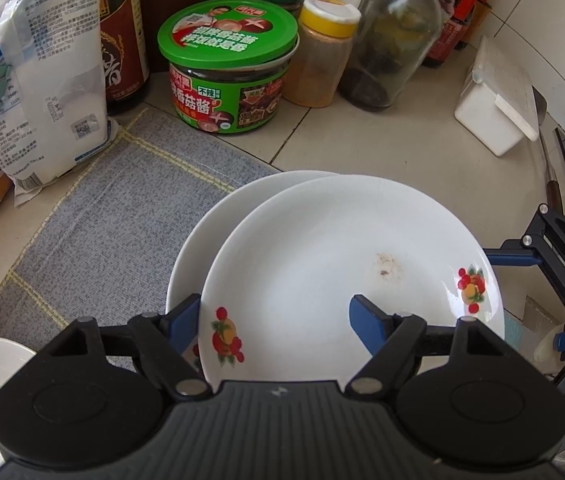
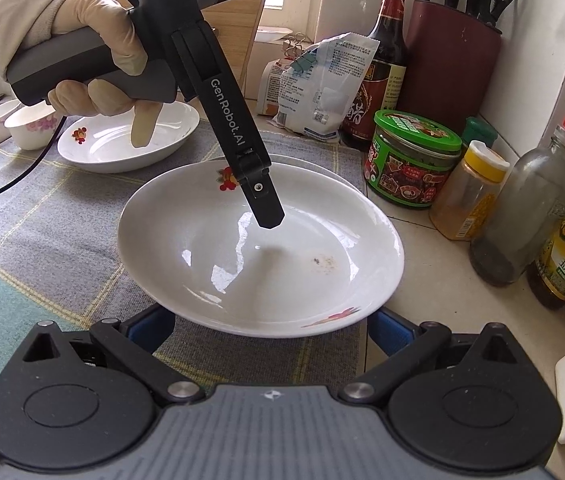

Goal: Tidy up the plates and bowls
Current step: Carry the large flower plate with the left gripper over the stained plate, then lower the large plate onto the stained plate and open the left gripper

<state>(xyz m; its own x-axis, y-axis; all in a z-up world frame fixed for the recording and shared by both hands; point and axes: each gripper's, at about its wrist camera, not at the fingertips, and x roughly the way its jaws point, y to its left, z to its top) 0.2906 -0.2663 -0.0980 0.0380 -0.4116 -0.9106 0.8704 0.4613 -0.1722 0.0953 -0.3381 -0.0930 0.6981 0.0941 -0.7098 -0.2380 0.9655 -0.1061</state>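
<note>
A: What does the table look like?

B: A pale tiled table [image 1: 382,148] in a kitchen corner, white tiled wall behind, with a grey woven cloth with yellow stripes [image 1: 114,216] over its left part. On the cloth sits a white shallow plate with a red fruit print [image 1: 322,264], stacked off-centre on a second white plate [image 1: 198,240].

A: And the tools?

B: The left tool [image 1: 274,316] stands partly open astride the top plate's near rim, one blue finger outside the rim and one over the plate's inside; whether the pads press I cannot tell. The right tool [image 2: 270,328] stands wide, its blue fingers either side of the plate's opposite edge, not visibly pressing it.

A: What else is around?

B: Along the wall, a green-lidded jar of sauce [image 1: 226,68], a yellow-capped spice shaker [image 1: 322,52], a clear glass bottle [image 1: 394,40], a dark soy bottle [image 2: 382,68] and a white clipped bag [image 1: 46,92]. A dark red knife block [image 2: 450,64] stands in the corner. Further along the cloth lie a third white fruit-print plate [image 2: 122,140] and small white bowls [image 2: 30,128].
</note>
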